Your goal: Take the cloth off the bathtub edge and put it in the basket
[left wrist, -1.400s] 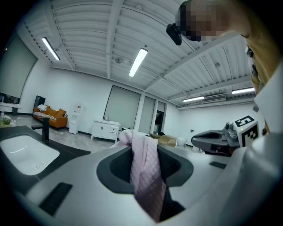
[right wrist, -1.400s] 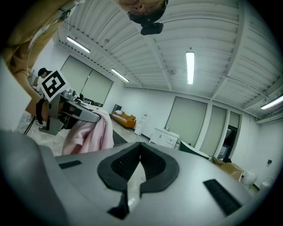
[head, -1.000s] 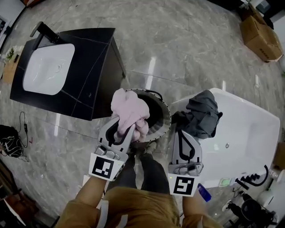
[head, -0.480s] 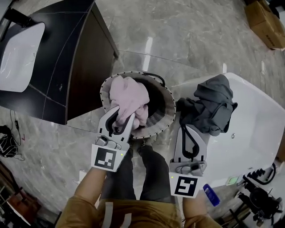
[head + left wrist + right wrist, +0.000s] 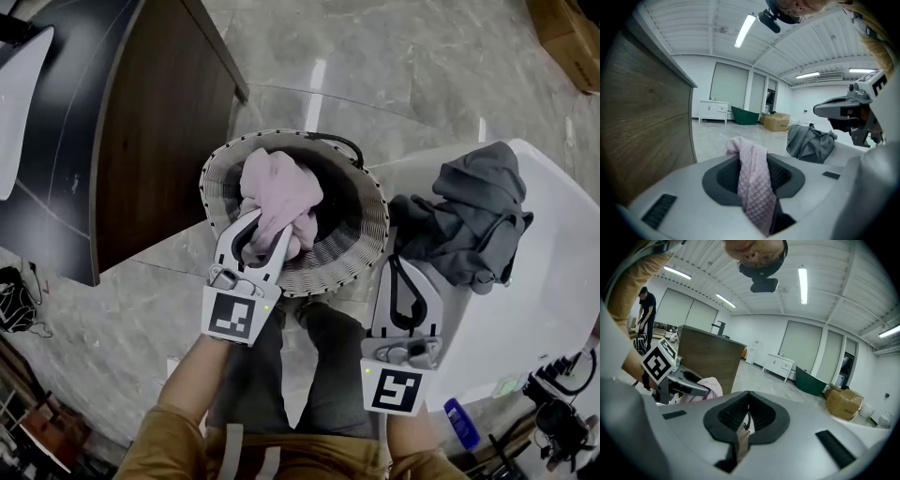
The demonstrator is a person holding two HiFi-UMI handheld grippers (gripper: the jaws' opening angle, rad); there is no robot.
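One pink quilted cloth [image 5: 281,187], crumpled, clamped in left gripper [image 5: 267,225] over one woven basket [image 5: 361,258]; one grey garment [image 5: 478,216] at three o'clock; right gripper [image 5: 403,260] closed.

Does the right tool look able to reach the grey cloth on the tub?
Probably yes: the right tool sits right beside the grey cloth, nothing between them, though its shut jaws would need opening first.

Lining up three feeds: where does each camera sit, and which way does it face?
Head view: on the person's head, steeply down onto basket, bathtub, left tongs, right tongs, legs.
Left gripper view: on left tongs, along jaws shut on pink cloth, toward grey clothes.
Right gripper view: on right tongs, along closed jaws, toward cabinet.
Shared: each gripper view shows the other tongs.
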